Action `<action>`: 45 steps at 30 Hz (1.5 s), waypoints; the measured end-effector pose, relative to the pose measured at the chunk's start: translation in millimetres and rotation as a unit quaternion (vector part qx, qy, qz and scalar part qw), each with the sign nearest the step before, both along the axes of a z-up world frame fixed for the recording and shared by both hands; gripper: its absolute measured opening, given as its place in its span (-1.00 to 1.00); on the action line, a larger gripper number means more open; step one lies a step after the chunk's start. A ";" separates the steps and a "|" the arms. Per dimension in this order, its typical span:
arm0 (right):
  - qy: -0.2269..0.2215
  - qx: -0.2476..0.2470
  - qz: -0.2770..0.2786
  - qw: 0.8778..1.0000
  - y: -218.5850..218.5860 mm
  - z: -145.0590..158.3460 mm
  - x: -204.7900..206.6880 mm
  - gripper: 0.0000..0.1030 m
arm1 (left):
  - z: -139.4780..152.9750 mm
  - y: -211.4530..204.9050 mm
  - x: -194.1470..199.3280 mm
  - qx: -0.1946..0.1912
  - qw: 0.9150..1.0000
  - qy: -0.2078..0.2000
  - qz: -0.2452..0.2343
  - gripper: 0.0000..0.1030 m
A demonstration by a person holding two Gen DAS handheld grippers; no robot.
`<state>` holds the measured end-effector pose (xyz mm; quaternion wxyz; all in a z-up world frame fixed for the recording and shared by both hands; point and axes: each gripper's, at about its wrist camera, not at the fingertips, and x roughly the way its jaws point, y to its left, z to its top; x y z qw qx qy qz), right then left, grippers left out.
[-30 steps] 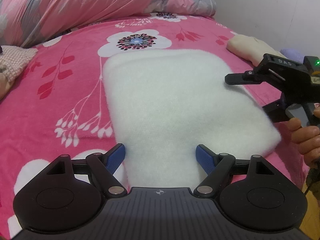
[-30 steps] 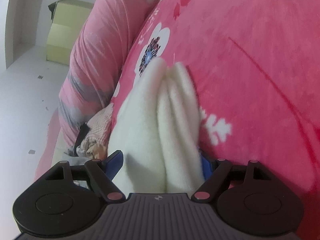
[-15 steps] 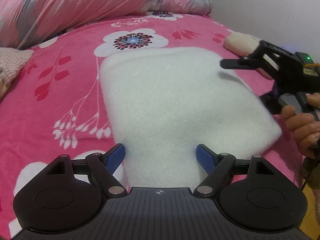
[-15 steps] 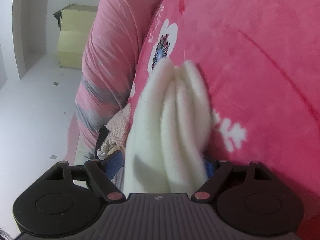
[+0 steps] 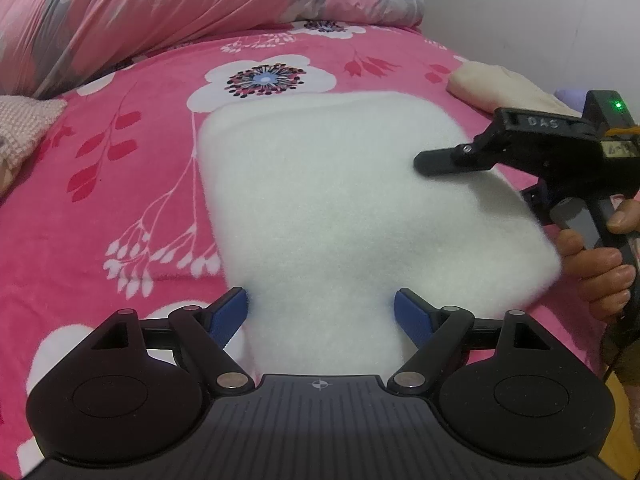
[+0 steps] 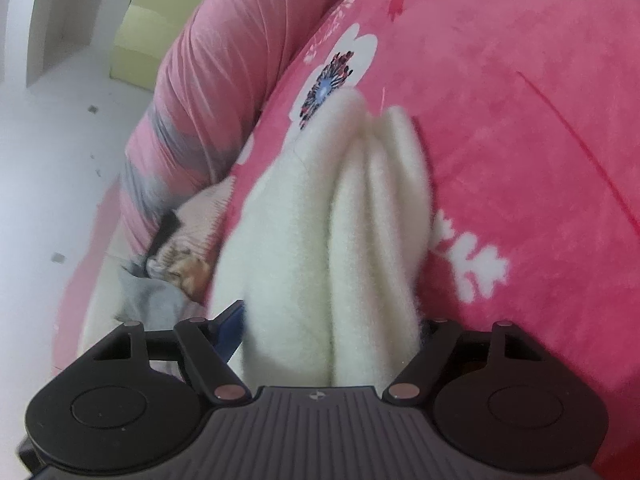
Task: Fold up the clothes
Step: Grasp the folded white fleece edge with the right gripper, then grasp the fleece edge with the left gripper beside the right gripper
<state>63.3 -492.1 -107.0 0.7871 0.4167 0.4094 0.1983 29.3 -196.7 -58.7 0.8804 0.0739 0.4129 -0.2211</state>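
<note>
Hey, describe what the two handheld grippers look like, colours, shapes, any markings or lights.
Both are black. The left gripper has two round discs, linkage arms with silver pivot pins, blue ribbed pads and a ribbed dark grey body bearing a small crosshair mark. The right gripper is built the same; from the side it shows a handwritten label, a green light and a pistol-style handle.

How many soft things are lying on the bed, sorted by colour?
White: 1, the folded fluffy white garment
Cream: 1, the cream cloth bundle
Pale pink: 1, the pale pink knitted cloth
Pink and grey: 1, the rumpled pink-and-grey quilt
Total: 4
</note>
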 end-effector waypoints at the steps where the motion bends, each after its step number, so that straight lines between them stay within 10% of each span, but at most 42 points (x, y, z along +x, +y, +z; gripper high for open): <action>1: -0.001 -0.003 0.001 1.000 0.3 0.2 -0.5 0.46 | 0.0 0.4 0.4 0.000 1.000 0.000 0.000 0.59; 25: -0.006 -0.006 -0.008 1.000 0.2 -3.8 -3.5 0.43 | 4.3 36.7 14.4 -0.078 0.996 0.002 0.034 0.60; 45: -0.013 -0.006 -0.013 1.000 0.6 -5.9 -3.7 0.44 | -37.1 71.4 47.6 -0.247 0.963 0.107 0.029 0.62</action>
